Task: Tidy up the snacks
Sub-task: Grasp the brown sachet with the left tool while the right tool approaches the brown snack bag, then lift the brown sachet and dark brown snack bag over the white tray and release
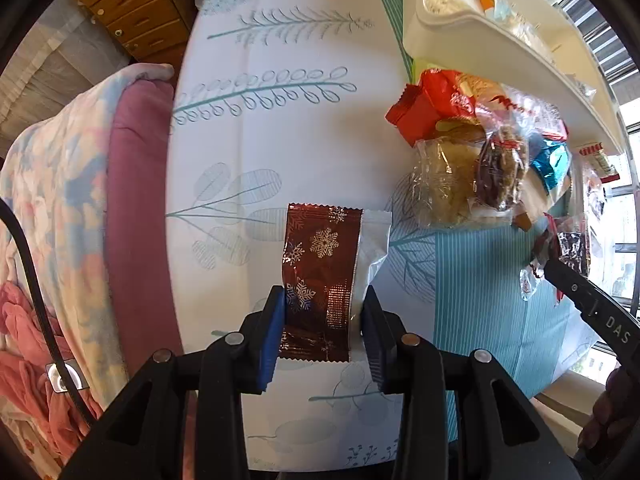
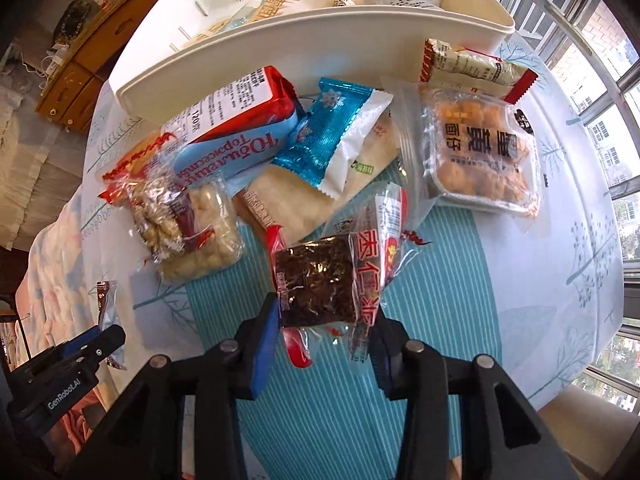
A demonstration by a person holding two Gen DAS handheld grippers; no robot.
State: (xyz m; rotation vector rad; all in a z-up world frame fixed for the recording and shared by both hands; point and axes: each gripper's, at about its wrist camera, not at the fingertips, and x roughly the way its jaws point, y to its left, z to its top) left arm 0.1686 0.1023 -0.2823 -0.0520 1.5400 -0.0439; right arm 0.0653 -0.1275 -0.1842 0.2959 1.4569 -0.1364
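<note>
Left gripper (image 1: 323, 320), seen along its two blue-padded fingers (image 1: 272, 336), which are clamped on the lower half of one brown snowflake-printed snack packet (image 1: 320, 276). The packet stands upright between the pads, its white edge turned toward the right finger, above the leaf-printed tablecloth (image 1: 280, 100) of the counter. The right gripper enters this view only as a black finger at the right edge, partly cut off.

Right gripper (image 2: 324, 336), pointing toward the snack pile, with its fingers closed on one clear-wrapped dark snack bar (image 2: 316, 284) bearing red print; the bar tilts slightly and is lifted off the striped cloth. The left gripper appears at the lower left of this view, only partly shown.

On the counter beyond, loose snacks lie overlapping in one heap: one red-and-blue carton pack (image 2: 236, 128), one blue foil packet (image 2: 332, 128), one clear bag of pale nuts (image 2: 188, 216), one clear tray of orange-brown pieces (image 2: 484, 156), and one red-edged cream bar (image 2: 472, 64). A flat pale packet beneath the blue one is mostly hidden.

One white organizer tray (image 2: 304, 52) stands just behind the heap, holding several packets whose number cannot be counted; its far end is cut off. A folded blanket (image 1: 60, 184) lies left of the counter.
</note>
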